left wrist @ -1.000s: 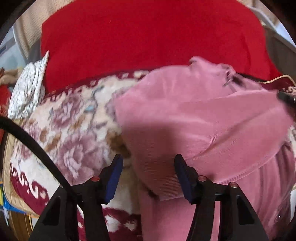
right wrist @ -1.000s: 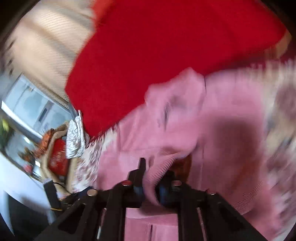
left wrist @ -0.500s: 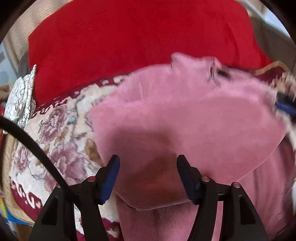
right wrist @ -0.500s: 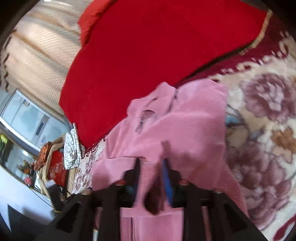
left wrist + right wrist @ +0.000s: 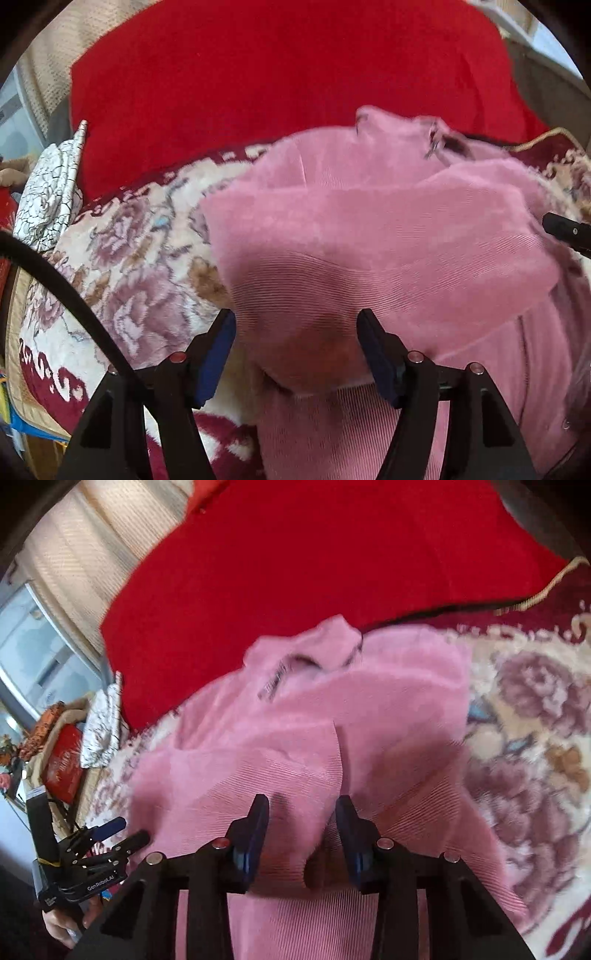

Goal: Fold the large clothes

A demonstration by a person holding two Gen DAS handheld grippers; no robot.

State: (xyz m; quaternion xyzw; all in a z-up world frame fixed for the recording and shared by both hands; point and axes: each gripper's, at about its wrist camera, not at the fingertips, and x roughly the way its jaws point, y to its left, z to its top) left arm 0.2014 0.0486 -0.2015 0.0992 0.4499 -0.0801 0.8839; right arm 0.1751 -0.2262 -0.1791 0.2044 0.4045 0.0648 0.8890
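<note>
Jaws apart over pink garment

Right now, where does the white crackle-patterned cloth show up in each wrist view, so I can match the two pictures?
Left wrist view: the white patterned cloth sits at the far left edge, beside the red blanket's lower left corner.
Right wrist view: the same cloth is left of centre, again under the blanket's left corner.
Shared landmark: the pink garment's collar.

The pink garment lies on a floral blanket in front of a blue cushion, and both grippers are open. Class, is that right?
Not quite: the cushion is red, as both wrist views show. The pink garment does lie on the floral blanket, and the left gripper and right gripper are open.
</note>
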